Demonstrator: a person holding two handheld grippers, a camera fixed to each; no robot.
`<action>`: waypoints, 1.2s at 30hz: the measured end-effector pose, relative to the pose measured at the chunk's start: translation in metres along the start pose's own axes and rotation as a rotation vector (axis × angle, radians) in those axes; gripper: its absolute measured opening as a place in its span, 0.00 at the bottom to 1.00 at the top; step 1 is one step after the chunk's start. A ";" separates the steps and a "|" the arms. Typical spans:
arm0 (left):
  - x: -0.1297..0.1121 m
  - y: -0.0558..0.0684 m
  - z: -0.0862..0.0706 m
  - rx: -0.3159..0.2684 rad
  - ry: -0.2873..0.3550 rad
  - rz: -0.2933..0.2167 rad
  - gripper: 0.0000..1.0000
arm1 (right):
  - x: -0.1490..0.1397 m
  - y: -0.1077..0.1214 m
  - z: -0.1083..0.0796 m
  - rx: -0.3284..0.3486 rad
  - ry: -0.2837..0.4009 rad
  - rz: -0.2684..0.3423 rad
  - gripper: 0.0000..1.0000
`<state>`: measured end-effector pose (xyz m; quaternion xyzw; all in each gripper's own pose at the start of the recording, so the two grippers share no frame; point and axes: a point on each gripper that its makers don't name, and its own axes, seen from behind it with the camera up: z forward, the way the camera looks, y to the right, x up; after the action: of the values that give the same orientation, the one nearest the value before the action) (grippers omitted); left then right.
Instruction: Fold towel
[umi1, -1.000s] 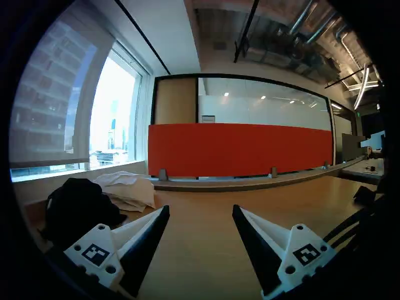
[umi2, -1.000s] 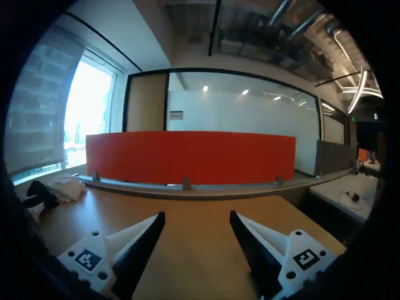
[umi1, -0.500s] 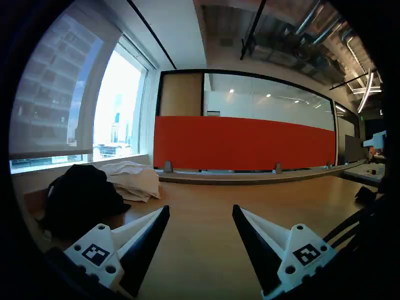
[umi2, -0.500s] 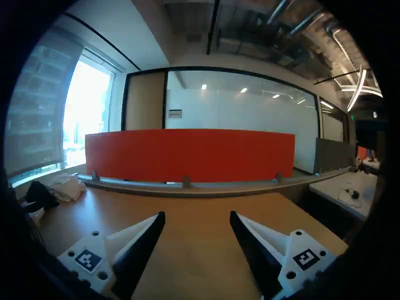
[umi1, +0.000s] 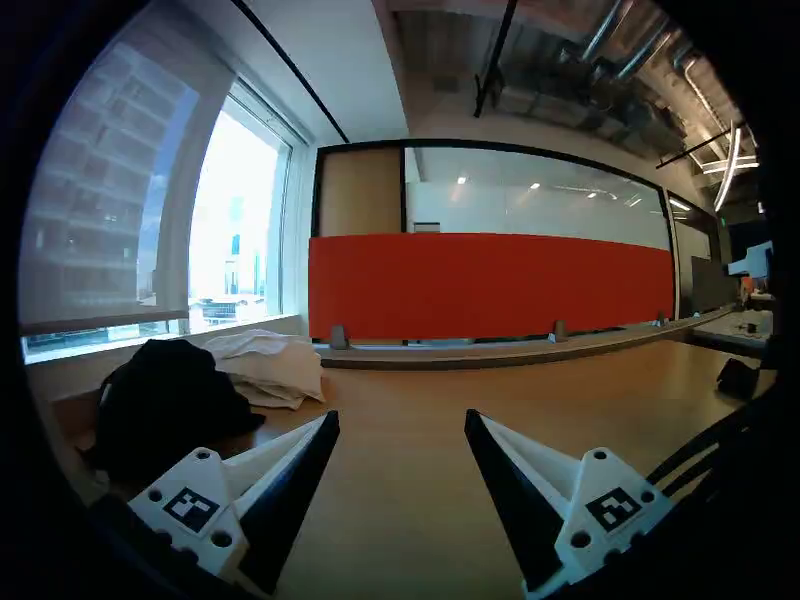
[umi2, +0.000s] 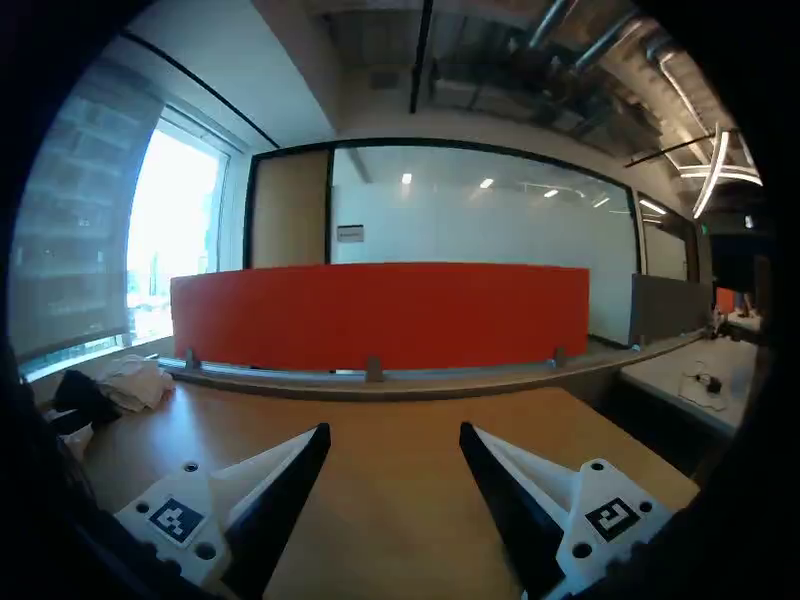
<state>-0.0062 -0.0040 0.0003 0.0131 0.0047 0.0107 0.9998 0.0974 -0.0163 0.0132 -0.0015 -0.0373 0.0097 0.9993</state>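
Crumpled white towel (umi1: 268, 362) sits forward-left of the left gripper (umi1: 400, 414), much nearer it than the right gripper (umi2: 393, 426). Both have jaws spread apart, holding nothing

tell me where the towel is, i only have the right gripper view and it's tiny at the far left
Observer: In the left gripper view the towel is a crumpled white heap on the table, not yet folded.
Operator: what's the dark thing by it
Observer: A black bundle. It seems to lie against the towel and is nearer to the left gripper than the towel is.
Operator: left gripper holding anything
Observer: No, it is open, with nothing in it.
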 end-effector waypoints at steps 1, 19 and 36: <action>0.000 0.000 0.000 0.000 0.000 0.000 0.93 | 0.001 0.002 0.000 -0.001 0.005 0.004 1.00; -0.001 0.001 0.000 0.000 0.000 -0.002 0.93 | -0.013 0.037 0.000 -0.037 0.081 -0.008 1.00; -0.001 0.002 0.000 0.000 0.000 -0.001 0.94 | -0.078 0.041 0.003 0.003 0.072 0.047 1.00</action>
<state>-0.0077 -0.0025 0.0007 0.0132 0.0048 0.0104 0.9998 0.0187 0.0232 0.0102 -0.0014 -0.0013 0.0333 0.9994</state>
